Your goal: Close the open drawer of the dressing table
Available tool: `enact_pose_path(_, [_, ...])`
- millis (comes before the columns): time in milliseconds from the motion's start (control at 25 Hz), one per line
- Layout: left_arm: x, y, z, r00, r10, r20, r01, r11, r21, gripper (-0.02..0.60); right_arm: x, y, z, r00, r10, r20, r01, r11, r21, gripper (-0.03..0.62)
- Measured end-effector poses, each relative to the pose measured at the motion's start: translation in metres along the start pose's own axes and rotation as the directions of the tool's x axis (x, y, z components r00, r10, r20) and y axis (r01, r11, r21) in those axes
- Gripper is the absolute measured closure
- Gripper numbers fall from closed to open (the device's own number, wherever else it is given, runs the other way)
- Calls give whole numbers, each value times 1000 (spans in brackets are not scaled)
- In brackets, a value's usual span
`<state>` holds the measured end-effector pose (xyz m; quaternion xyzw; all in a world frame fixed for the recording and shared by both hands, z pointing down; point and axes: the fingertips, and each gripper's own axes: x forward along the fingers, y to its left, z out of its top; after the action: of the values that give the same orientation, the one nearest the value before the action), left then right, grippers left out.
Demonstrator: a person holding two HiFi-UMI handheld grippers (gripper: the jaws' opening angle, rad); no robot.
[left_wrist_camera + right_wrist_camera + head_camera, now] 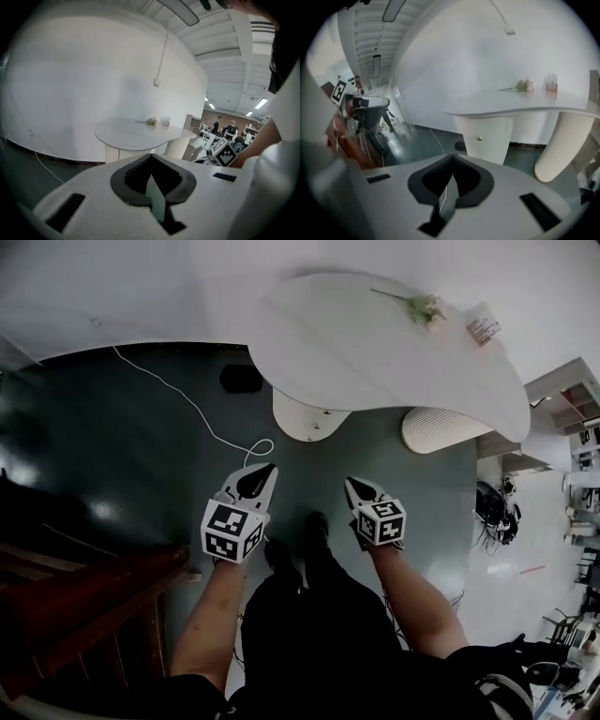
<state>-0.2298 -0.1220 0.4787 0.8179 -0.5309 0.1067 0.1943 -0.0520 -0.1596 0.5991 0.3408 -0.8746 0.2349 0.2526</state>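
The white dressing table [375, 343] with a curved top stands against the wall, ahead of both grippers. Its rounded pedestal [307, 416] carries a drawer front with a small gold knob [478, 138] and juts past the top's edge; how far the drawer is out I cannot tell. My left gripper [267, 468] and right gripper [349, 482] hang side by side over the dark floor, well short of the table. Both are shut with nothing between the jaws, as the left gripper [151, 157] and right gripper [452, 159] show in their own views.
A flower [422, 307] and a small card holder [483, 329] lie on the table top. A ribbed leg [445, 429] stands right of the pedestal. A white cable [187, 404] crosses the floor near a black object [242, 378]. Dark wooden furniture [84, 596] stands at left.
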Motion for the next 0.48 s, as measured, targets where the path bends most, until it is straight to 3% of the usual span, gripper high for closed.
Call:
enact_pose_path(160, [-32,-22,24,1000,-7,21,7,1000,16,572,-55,29,41,995,50,84,-47,998,-35,588])
enact_pose_path(320, [-45,-38,44,999,2,45,-4,999,36,572,-87,32,64,989,83,125,-71,993,-99,588])
enact_pose_path(480, [-50,-51,61,997,26,76,-26,1000,1,572,-110,25,85,974,113,197,-98,992,-83,588])
